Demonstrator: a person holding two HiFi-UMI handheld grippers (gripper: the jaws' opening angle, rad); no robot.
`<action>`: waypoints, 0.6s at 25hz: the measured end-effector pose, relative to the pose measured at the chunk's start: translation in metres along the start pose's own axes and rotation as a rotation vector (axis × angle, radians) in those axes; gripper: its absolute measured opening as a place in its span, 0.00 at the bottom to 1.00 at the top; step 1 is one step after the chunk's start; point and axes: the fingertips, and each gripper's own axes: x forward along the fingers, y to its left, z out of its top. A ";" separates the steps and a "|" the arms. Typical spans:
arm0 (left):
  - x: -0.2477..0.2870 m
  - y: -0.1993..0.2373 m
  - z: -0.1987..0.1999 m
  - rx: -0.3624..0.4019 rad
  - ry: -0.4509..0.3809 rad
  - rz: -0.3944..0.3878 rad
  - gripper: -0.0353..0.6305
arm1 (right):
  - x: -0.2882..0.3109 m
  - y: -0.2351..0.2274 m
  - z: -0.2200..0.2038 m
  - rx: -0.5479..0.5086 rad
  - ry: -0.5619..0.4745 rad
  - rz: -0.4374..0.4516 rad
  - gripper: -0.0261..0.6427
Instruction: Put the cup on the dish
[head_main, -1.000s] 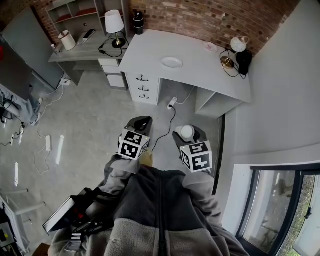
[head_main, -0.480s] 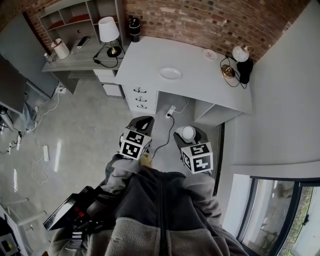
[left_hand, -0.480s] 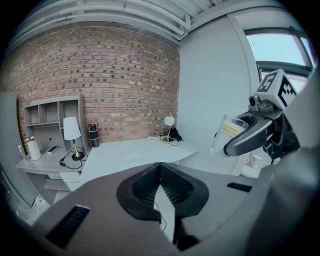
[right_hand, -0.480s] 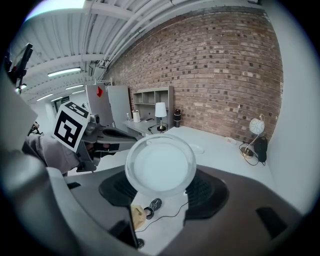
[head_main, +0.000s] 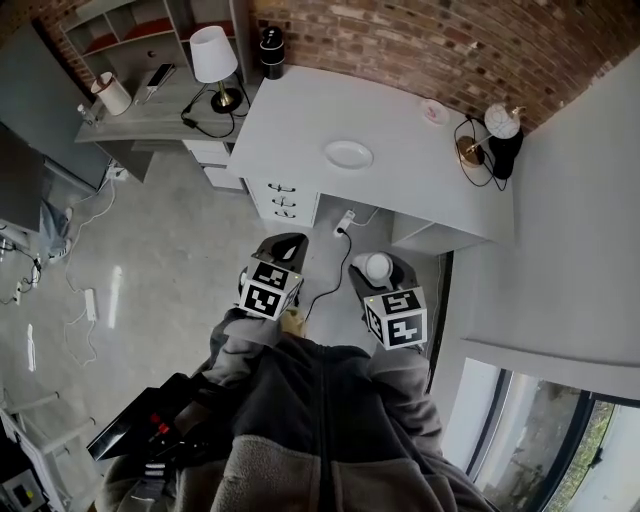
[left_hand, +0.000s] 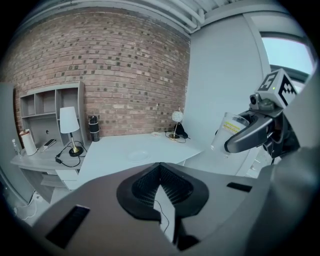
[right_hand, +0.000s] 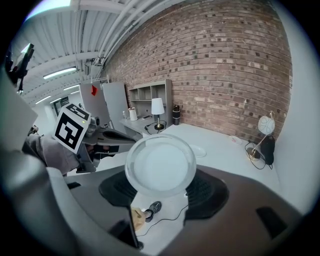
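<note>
A clear plastic cup (head_main: 376, 265) is held in my right gripper (head_main: 381, 274), in front of my chest and above the floor. From the right gripper view I look at the cup's round bottom (right_hand: 160, 165), with the jaws closed on its sides. The left gripper view shows the cup (left_hand: 227, 131) from the side at the right. The white dish (head_main: 348, 154) lies on the white desk (head_main: 300, 110), well ahead of both grippers, and shows as the dish (right_hand: 197, 151) beyond the cup. My left gripper (head_main: 281, 245) hangs beside the right one, its tips together and nothing between them.
On the desk's back edge stand a black bottle (head_main: 271, 40), a small pink saucer (head_main: 434, 110) and a globe lamp (head_main: 500, 125). A lower grey desk with a white table lamp (head_main: 213, 50) adjoins on the left. A cable (head_main: 335, 265) trails across the floor below the drawers.
The desk and dish have shifted slightly lower and to the right in the head view. Both grippers keep their places, and the cup stays in the right one.
</note>
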 end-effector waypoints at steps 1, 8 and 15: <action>0.006 0.006 0.005 0.002 0.002 -0.003 0.06 | 0.006 -0.005 0.007 0.003 0.000 -0.004 0.43; 0.046 0.053 0.035 -0.006 0.011 -0.028 0.06 | 0.047 -0.031 0.052 0.018 0.013 -0.027 0.43; 0.084 0.099 0.060 -0.025 0.008 -0.057 0.06 | 0.090 -0.057 0.095 0.014 0.023 -0.057 0.43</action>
